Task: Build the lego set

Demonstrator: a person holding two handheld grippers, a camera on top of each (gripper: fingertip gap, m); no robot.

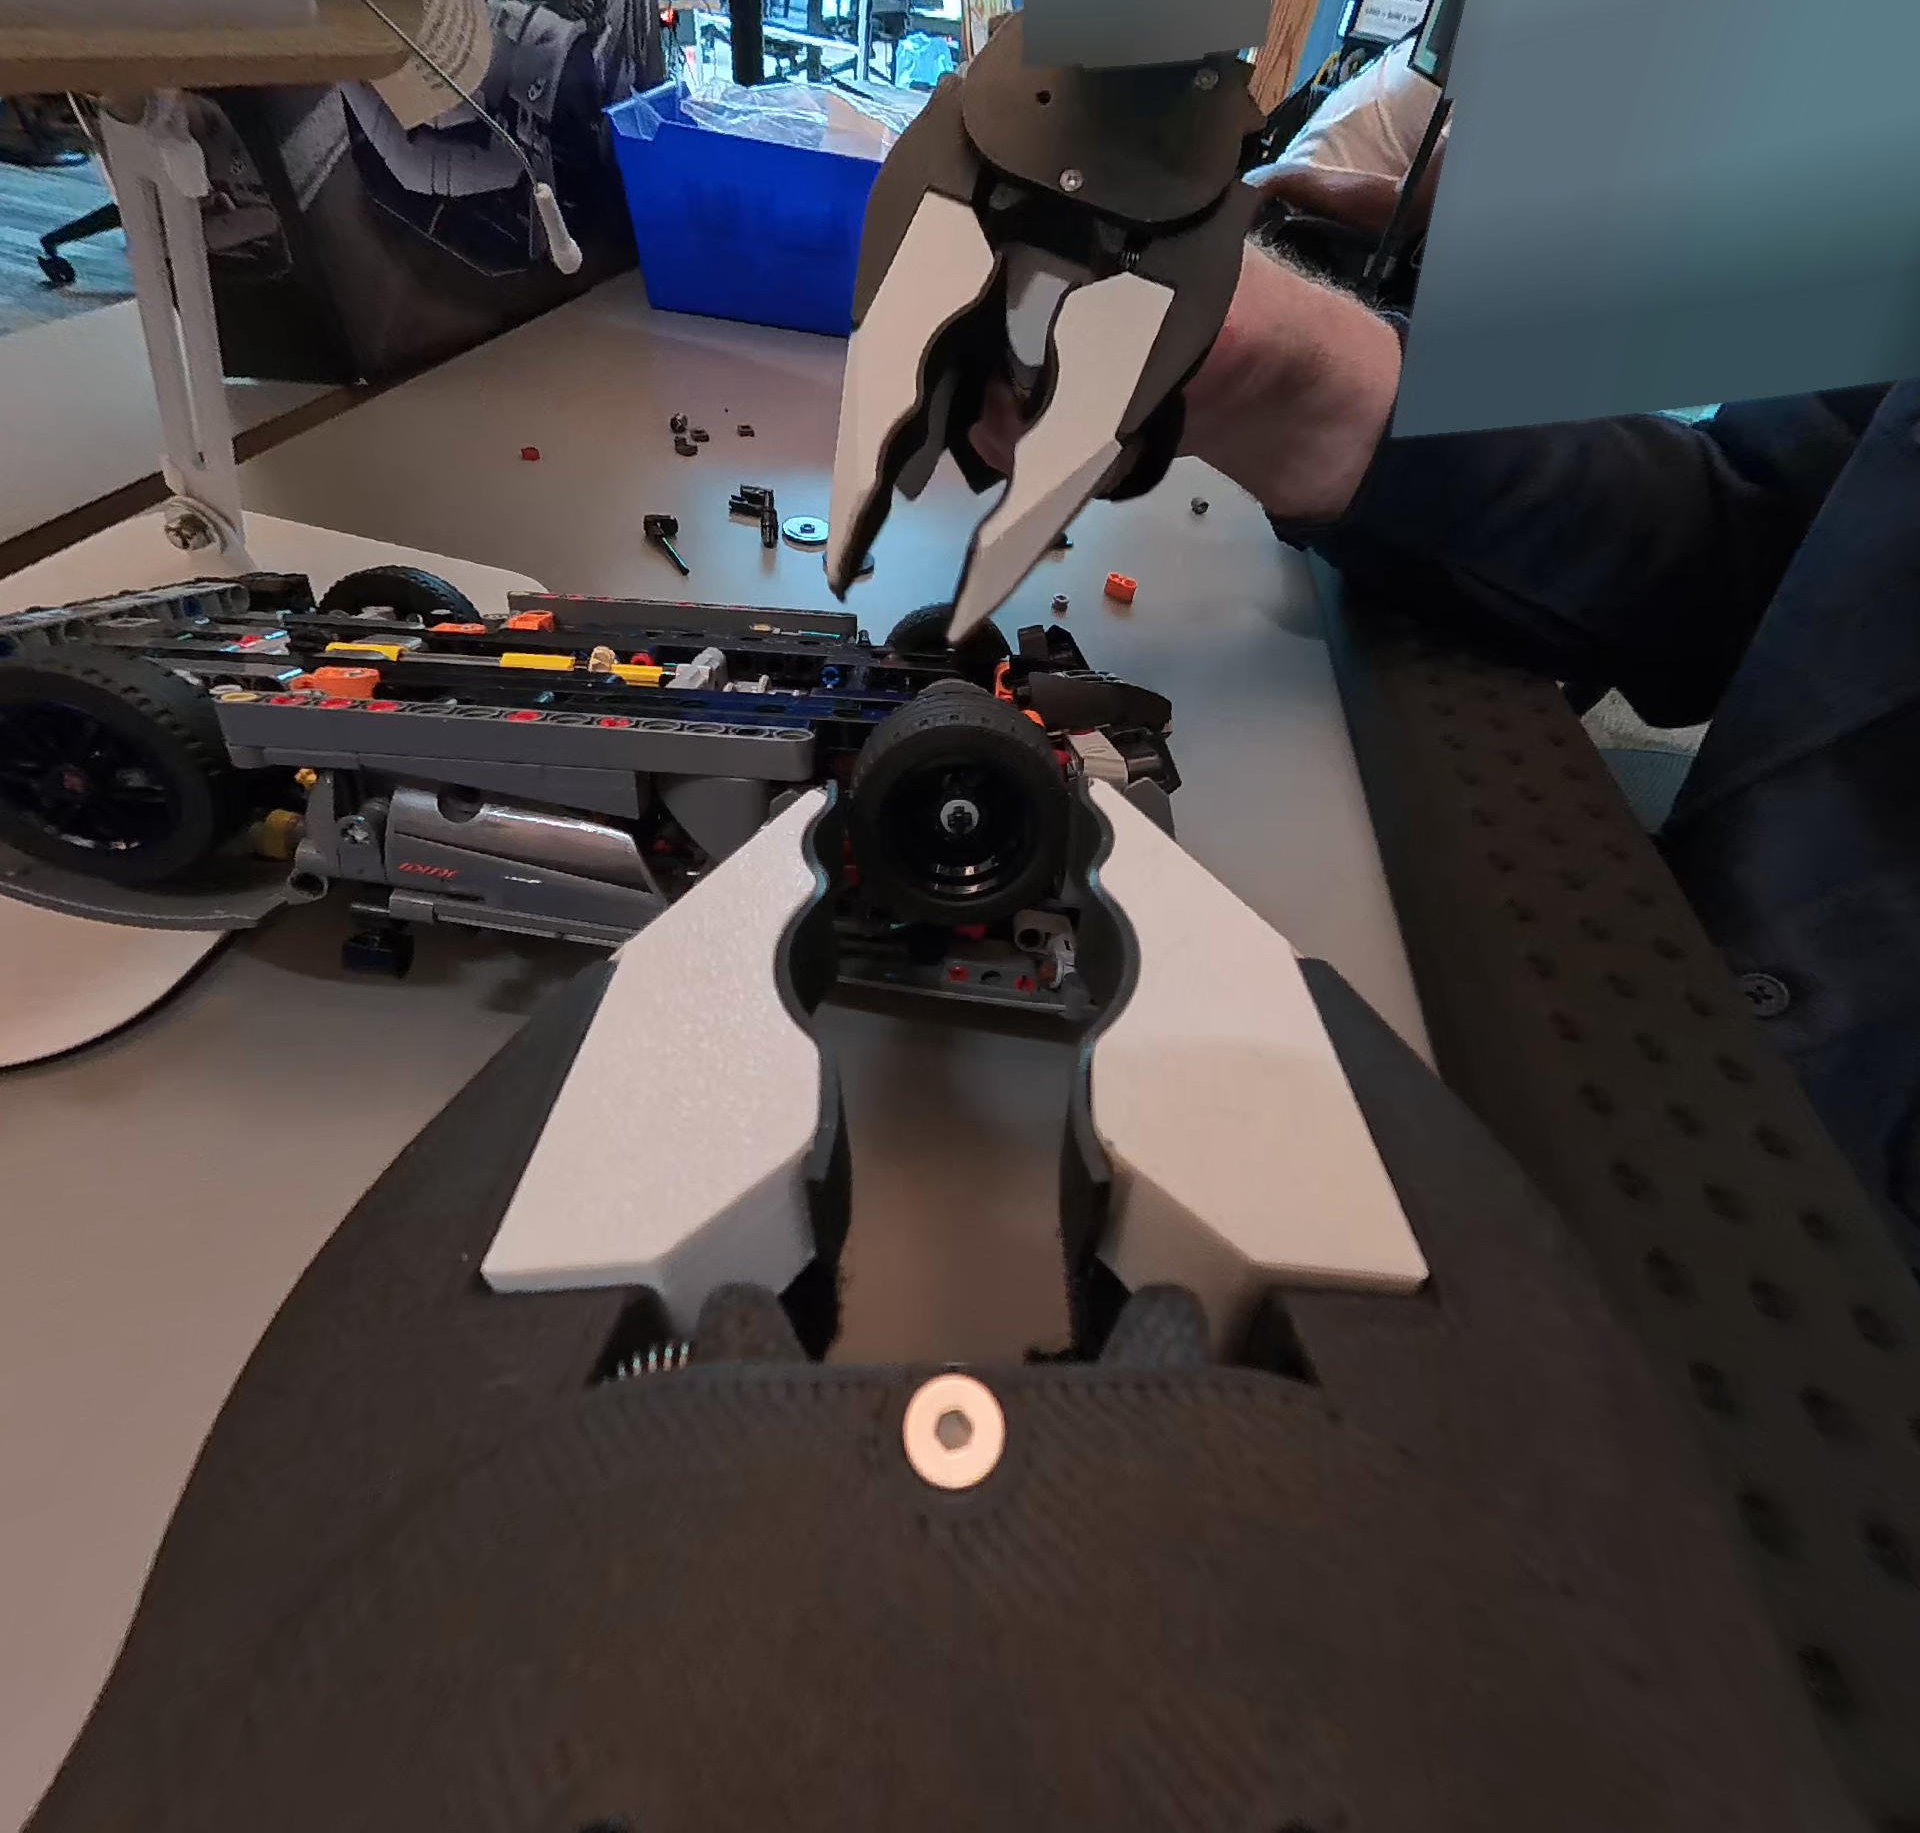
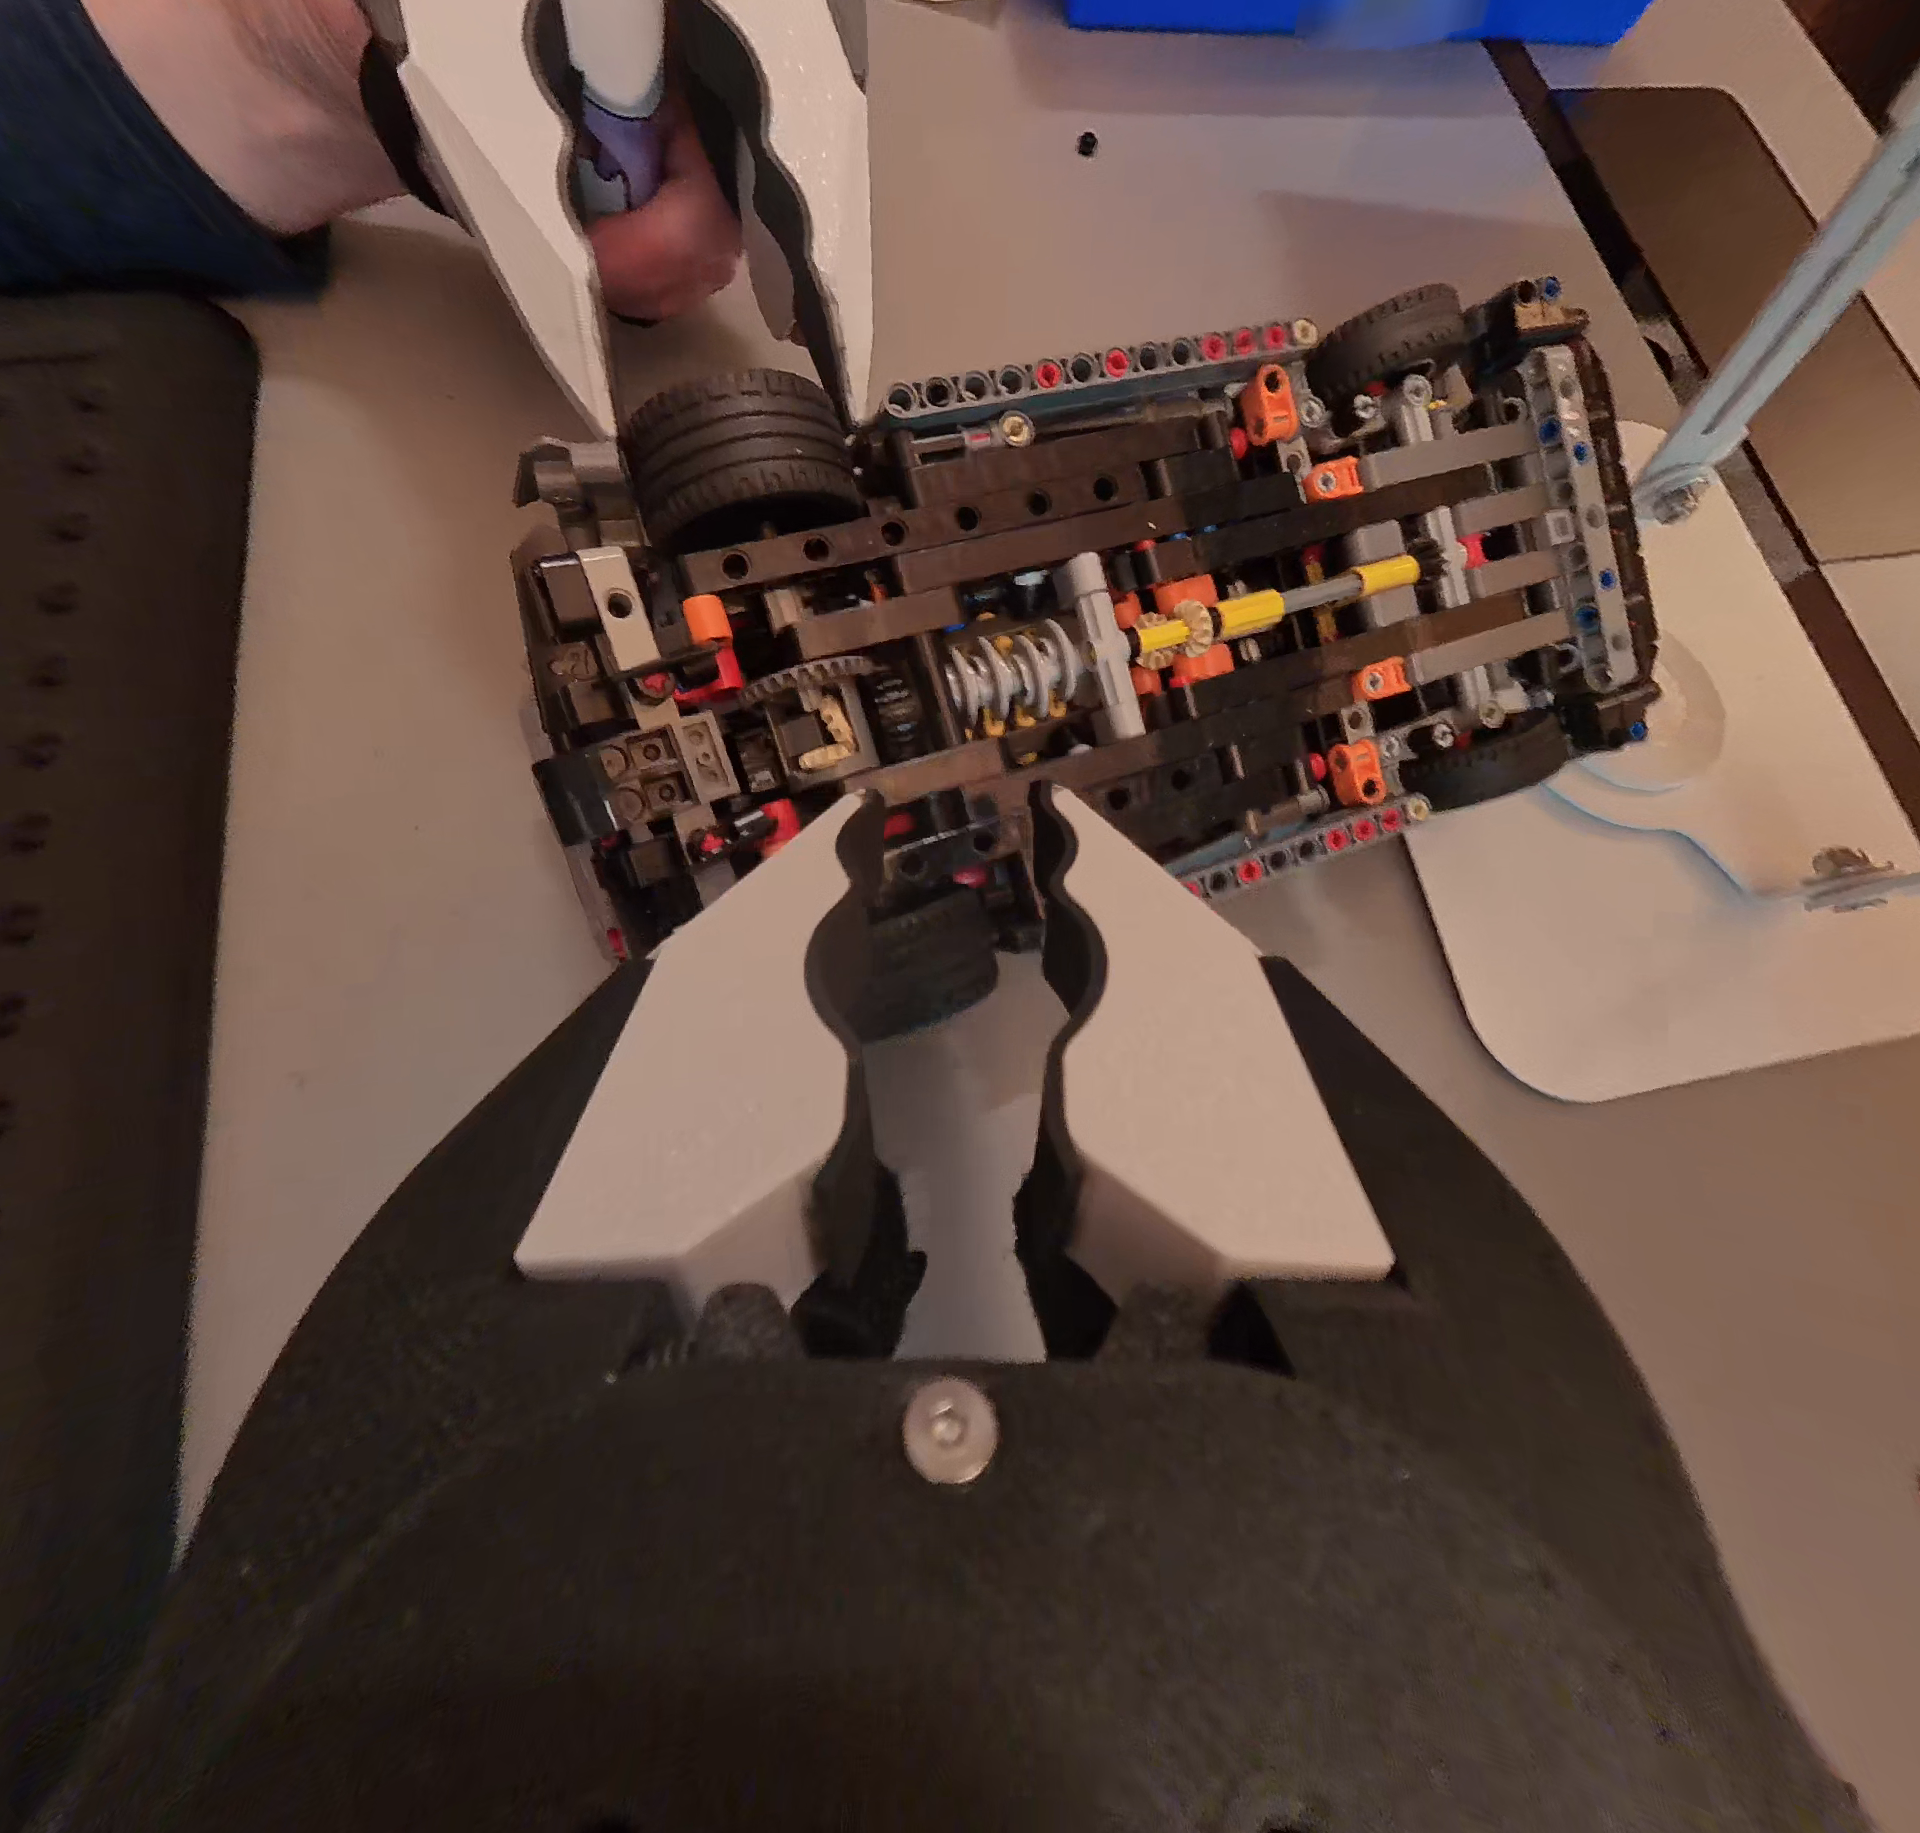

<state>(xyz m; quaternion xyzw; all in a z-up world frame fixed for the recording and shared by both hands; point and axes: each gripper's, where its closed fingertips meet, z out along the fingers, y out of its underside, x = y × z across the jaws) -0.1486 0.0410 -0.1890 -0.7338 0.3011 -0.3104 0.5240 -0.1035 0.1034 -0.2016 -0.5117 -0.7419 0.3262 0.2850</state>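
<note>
A partly built Lego car [image 2: 1091,620] lies upside down on the grey table, its black, grey and orange underside facing up; it also shows in the left wrist view [image 1: 520,734]. My left gripper [image 1: 956,801] is shut on the near rear wheel [image 1: 961,817], one finger on each side of the tyre. In the right wrist view the same gripper [image 2: 727,417] clamps that wheel [image 2: 743,453]. My right gripper [image 2: 956,796] is open, its tips over the chassis edge and the other rear wheel [image 2: 925,952] between its fingers. From the left wrist view it [image 1: 902,609] hangs above the far side.
A blue bin [image 1: 748,214] stands at the back. Small loose parts [image 1: 758,516] and an orange piece [image 1: 1119,586] lie behind the car. A white stand [image 1: 177,349] has its base plate [image 2: 1610,952] under the car's front. A black perforated mat [image 1: 1558,952] lies beside the rear. One gripper's finger ends stand about 9 cm off the other's.
</note>
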